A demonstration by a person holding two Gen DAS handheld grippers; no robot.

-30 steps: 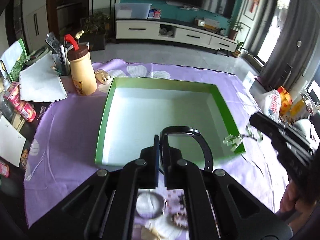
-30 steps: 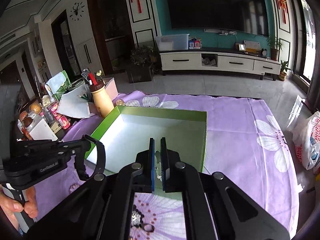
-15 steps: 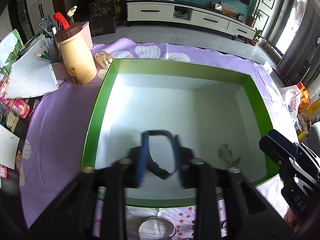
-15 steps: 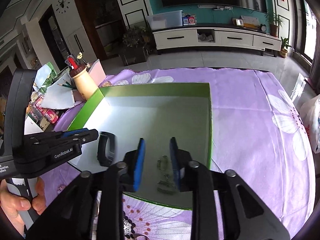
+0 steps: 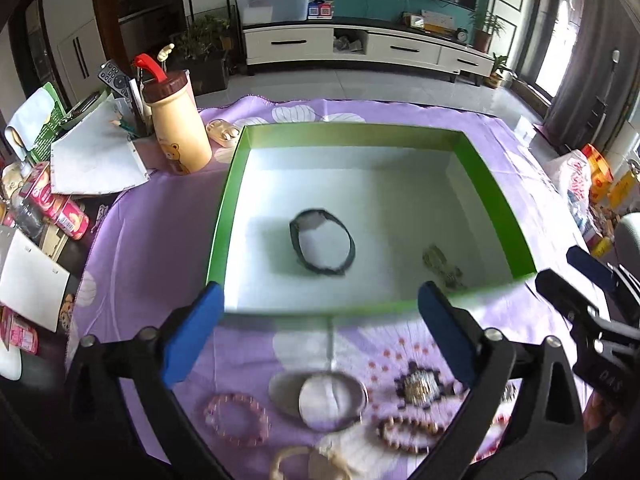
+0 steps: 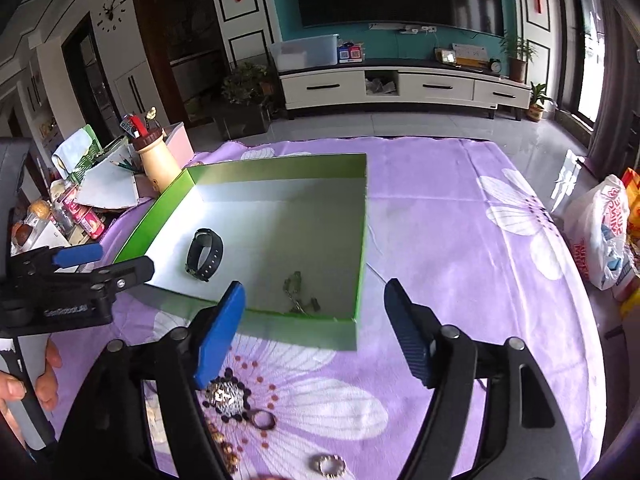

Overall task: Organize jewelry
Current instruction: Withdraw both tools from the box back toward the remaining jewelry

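- Left gripper [image 5: 320,332]: its blue-padded fingers [image 5: 192,340] are standing wide apart and holding nothing, hovering over the near wall of the green box [image 5: 280,314].
- Right gripper [image 6: 316,332]: its blue-padded fingers [image 6: 218,334] are likewise spreading wide with nothing between them, hanging above the near right corner of the green box [image 6: 362,240].
- Black watch band [image 5: 322,245]: it is lying as a closed loop on the white floor of the green box, near the middle, apart from both grippers; the right wrist view is showing it [image 6: 205,254] toward the box's left side.
- Metallic chain piece [image 5: 442,266]: it is resting on the box floor near the near right corner, well apart from the watch band; the right wrist view is showing it [image 6: 298,294] just inside the near wall.
- Loose jewelry outside the box, on the purple floral cloth [image 5: 152,240] in front of the near wall: a pink bead bracelet [image 5: 236,420], a round silver bangle [image 5: 332,400], a square beaded ornament [image 5: 418,387] and a brown bead bracelet [image 5: 408,432] are lying close together; the blur is hiding finer detail.
- In the right wrist view, a ring [image 6: 264,419] and a studded ring [image 6: 330,465] are lying on the cloth in front of the box.
- Beyond the box's far left corner, a cream bear-print bottle [image 5: 178,128] is standing upright beside papers [image 5: 96,160].
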